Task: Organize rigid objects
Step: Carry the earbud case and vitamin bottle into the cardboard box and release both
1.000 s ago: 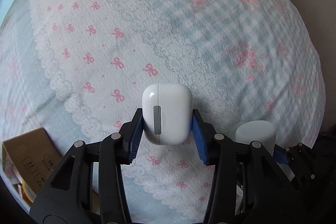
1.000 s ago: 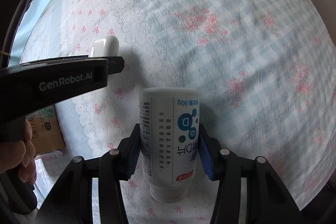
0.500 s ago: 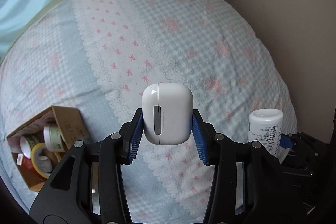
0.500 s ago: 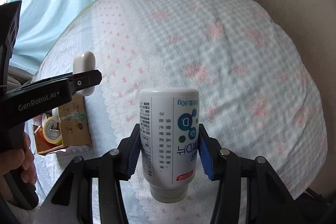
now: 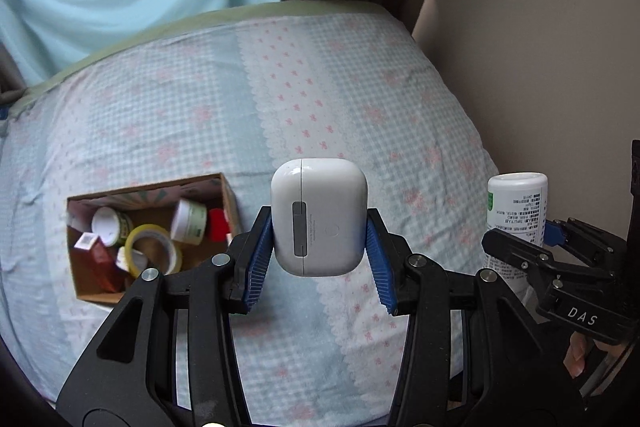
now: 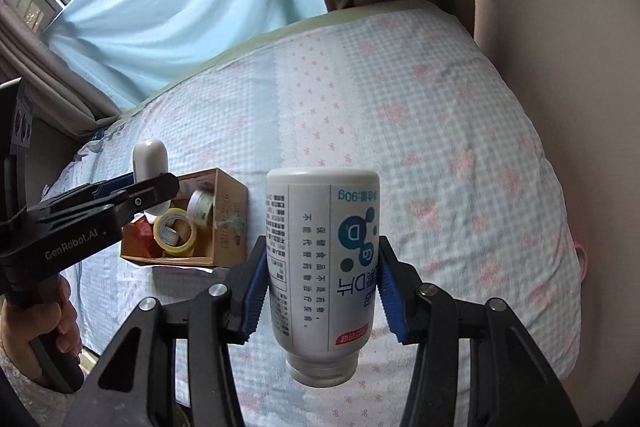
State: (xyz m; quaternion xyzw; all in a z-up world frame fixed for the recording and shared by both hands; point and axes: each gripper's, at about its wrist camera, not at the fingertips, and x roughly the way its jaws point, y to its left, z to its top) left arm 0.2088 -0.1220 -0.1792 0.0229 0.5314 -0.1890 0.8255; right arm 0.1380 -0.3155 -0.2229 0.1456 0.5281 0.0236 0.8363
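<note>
Left claw (image 5: 318, 259) is seen closed on a white earbud case (image 5: 319, 215), its blue pads pressed against the case's two sides. The case is held clear above the bed (image 5: 360, 115), with its hinge seam and grey strip running along the claw's pointing direction and its rounded end away from the camera. Right claw (image 6: 323, 297) is closed on a white bottle (image 6: 323, 267), gripped at mid-body by both pads. The bottle's long axis lies along the claw's line; its flat base points away from the camera and its narrow neck points back toward it, so the printing reads upside down. In the left wrist view the bottle is seen to the right of the case, apart from it. Below and to the left, on the bed's checked cover, an open cardboard box (image 5: 224, 195) is seen, well apart from both held things. Inside it lie a yellow tape roll (image 5: 154, 247), small round jars and a red packet. A hand (image 6: 38, 327) is seen around the left claw's handle at the near left of the right wrist view.
</note>
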